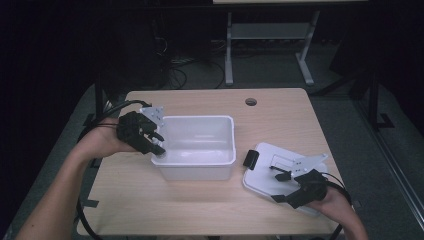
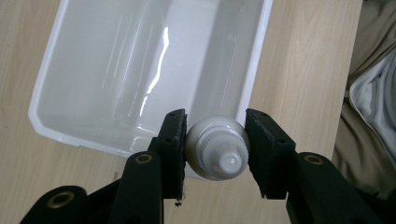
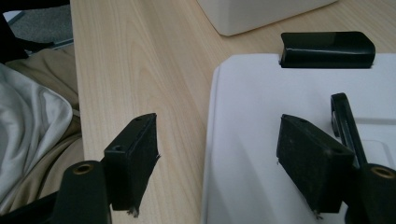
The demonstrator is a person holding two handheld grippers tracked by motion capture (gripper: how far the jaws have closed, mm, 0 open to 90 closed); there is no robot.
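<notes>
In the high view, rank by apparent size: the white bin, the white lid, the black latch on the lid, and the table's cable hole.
1. white bin
2. white lid, partly covered by the right gripper
3. black latch
4. cable hole, only slightly smaller than the latch, and farther from the camera, so this order is unsure.

Black grippers [image 1: 155,139], brass screws, grey top plates, bare forearms.
</notes>
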